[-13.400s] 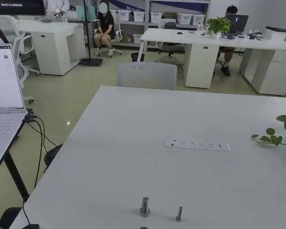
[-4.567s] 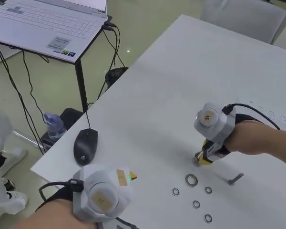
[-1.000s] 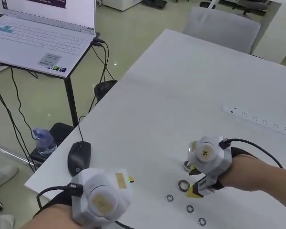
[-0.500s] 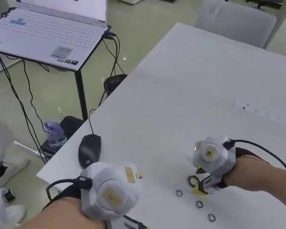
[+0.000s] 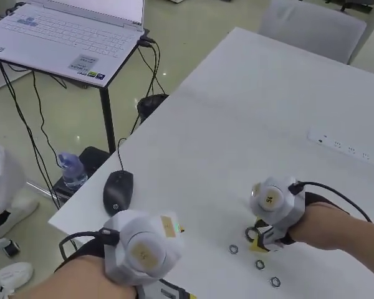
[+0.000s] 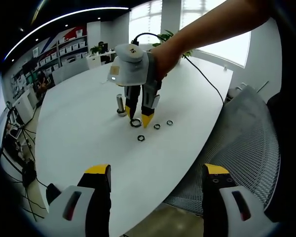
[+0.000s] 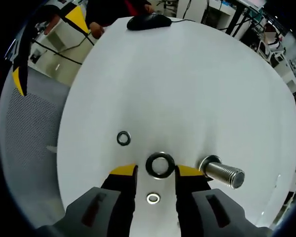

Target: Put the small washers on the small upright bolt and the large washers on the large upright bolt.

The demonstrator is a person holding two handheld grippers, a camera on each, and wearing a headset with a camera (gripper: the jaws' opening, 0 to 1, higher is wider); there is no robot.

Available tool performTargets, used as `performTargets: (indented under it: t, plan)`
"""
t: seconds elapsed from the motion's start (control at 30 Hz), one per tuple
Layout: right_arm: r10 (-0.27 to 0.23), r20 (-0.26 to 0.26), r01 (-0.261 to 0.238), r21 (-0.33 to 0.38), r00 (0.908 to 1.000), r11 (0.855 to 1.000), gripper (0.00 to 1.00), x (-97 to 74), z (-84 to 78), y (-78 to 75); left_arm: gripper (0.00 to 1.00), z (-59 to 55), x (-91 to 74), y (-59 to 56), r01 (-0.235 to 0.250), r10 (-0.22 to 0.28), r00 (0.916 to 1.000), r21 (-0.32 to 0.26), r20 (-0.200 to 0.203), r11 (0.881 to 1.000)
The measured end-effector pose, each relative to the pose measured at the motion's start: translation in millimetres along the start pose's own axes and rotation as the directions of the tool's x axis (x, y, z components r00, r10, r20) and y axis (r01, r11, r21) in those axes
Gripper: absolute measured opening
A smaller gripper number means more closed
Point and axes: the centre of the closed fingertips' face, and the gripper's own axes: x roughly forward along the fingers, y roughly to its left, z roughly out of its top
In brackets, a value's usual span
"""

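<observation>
Now: right gripper set to pinch the large washer.

On the white table (image 5: 237, 124), the left gripper (image 6: 157, 173) hangs wide open and empty off the near edge. The right gripper (image 7: 157, 171) stands parted just wider than the large washer (image 7: 160, 165), which lies flat between its tips, ungripped. The large upright bolt (image 7: 222, 173) stands just beside. Best to pinch squarely across the rim, lift level, then centre the hole over the bolt. Small washers (image 7: 123, 138) lie nearby.

Large bolt (image 7: 222, 174) — just beside washer (image 7: 148, 165).
</observation>
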Motion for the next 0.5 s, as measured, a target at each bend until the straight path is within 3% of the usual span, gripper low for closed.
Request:
performTargets:
  t: [0.23, 0.5]
  plan:
    - [-0.013, 0.005, 0.013, 0.044, 0.9999, 0.999, 0.26, -0.1, 1.2, -5.3, 0.73, -4.6, -1.6, -1.5, -0.003, 0.003, 1.0, -0.008, -0.009, 1.0]
    - [-0.029, -0.044, 0.031, 0.053, 0.9986, 0.998, 0.23, -0.7, 2.4, -4.2, 0.72, -3.4, -0.7, -3.3, -0.005, 0.005, 1.0, -0.013, -0.003, 1.0]
